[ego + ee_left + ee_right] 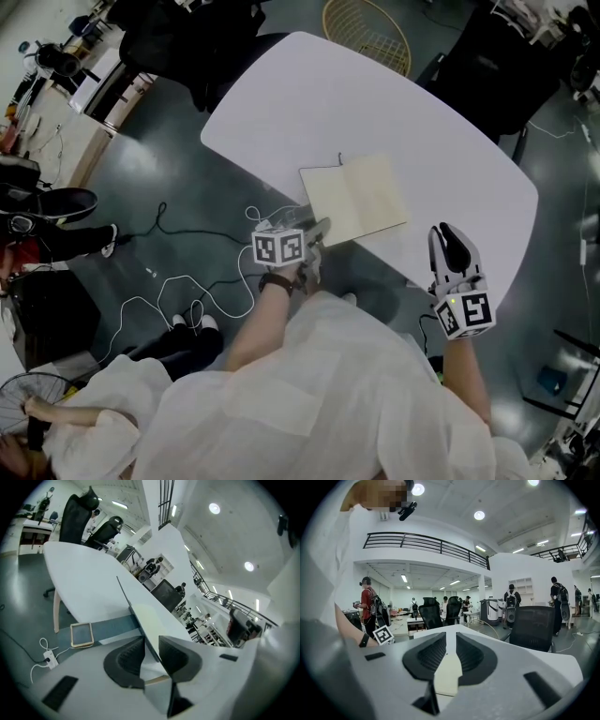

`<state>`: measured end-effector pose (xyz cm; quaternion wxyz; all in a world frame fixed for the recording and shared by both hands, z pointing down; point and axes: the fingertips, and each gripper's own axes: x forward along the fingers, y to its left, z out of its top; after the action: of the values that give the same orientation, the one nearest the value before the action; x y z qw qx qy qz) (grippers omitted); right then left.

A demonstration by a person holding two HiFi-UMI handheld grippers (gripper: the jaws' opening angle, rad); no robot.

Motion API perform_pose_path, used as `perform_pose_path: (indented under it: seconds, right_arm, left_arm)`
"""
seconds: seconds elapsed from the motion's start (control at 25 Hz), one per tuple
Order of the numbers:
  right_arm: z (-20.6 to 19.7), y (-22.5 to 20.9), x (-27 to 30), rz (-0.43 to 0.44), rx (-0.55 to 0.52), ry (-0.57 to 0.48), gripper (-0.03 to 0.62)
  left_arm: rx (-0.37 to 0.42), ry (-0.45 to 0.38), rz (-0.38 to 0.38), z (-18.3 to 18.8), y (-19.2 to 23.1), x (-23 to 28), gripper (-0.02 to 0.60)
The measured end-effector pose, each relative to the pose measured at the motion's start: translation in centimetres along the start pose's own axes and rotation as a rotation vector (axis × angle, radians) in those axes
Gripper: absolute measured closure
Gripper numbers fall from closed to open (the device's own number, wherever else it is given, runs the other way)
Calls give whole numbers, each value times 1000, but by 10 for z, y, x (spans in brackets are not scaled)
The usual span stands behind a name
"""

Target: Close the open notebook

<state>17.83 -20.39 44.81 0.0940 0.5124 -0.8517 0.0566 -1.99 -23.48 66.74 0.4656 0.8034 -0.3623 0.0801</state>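
Left hand-held gripper (151,641) is clamped on the outer edge of the notebook (361,197), which lies open at the desk's (309,94) near side. An edge grip gives leverage to fold the leaf over. Right hand-held gripper (451,644) is empty, jaws slightly apart, clear of the swing.

White rounded table (309,103) on dark grey floor (169,141). Gold wire chair (367,33) at its far edge. White cables (178,295) loop on floor nr table. Power strip (49,659) w/ white lead sits beside wood-framed square pad (81,634). Black office chairs (77,513) behind table. Bkgd: ppl w/ backpacks (511,603), black mesh chair (533,627), balcony railing (426,543), round ceiling lights (478,515).
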Motion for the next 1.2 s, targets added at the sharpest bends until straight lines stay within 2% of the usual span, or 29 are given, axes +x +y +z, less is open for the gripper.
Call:
perform_pose_path:
  seconds: [0.24,0.48,0.8,1.0,1.2]
  right_arm:
    - [5,-6,-10,-19,1,-21,525]
    - [5,-18,-21,-52,10,-27,525]
    - [5,-36,-38,-104,24,-37,525]
    - [4,-49,-49,-133,30,-41,525]
    - [4,-58,-56,-152,39,-42,525]
  left_arm:
    - [77,16,-16,30,-42,13,477]
    - [92,56,-71,37,-78,42,434]
    - [159,101,-109,36,-113,79,388]
    - [197,126,-148,34,-135,98,388]
    - [211,126,-154,36,-143,103,388]
